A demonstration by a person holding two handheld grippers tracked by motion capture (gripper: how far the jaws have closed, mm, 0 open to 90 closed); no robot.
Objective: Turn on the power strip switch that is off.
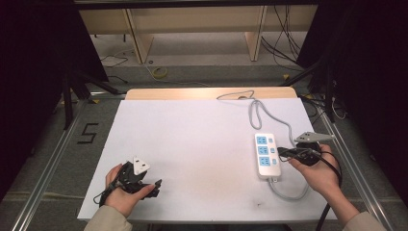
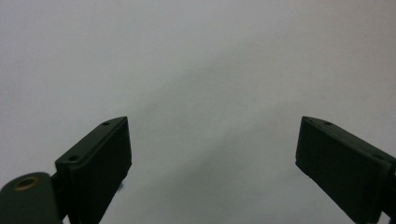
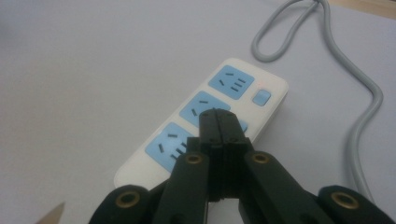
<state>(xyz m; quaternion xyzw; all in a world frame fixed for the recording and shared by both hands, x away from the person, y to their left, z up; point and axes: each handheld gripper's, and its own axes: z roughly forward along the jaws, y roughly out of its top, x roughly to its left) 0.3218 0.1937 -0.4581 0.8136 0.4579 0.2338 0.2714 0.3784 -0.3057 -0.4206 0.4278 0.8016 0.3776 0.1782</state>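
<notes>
White sheeting covers our table (image 1: 202,144) amid dark curtains, where our right gripper (image 3: 218,122), fingers pressed together, hovers over the power strip (image 1: 267,156); our left gripper (image 2: 212,149) rests wide open.

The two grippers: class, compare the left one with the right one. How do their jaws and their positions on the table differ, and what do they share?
Jaws: the left gripper stands wide open with nothing between its jaws, while the right gripper is shut, jaws pressed together and holding nothing.
Position: the left gripper sits over bare white table, while the right gripper's tips are at the power strip, near its switches.
Shared: both have black jaws and are hand-held.
</notes>
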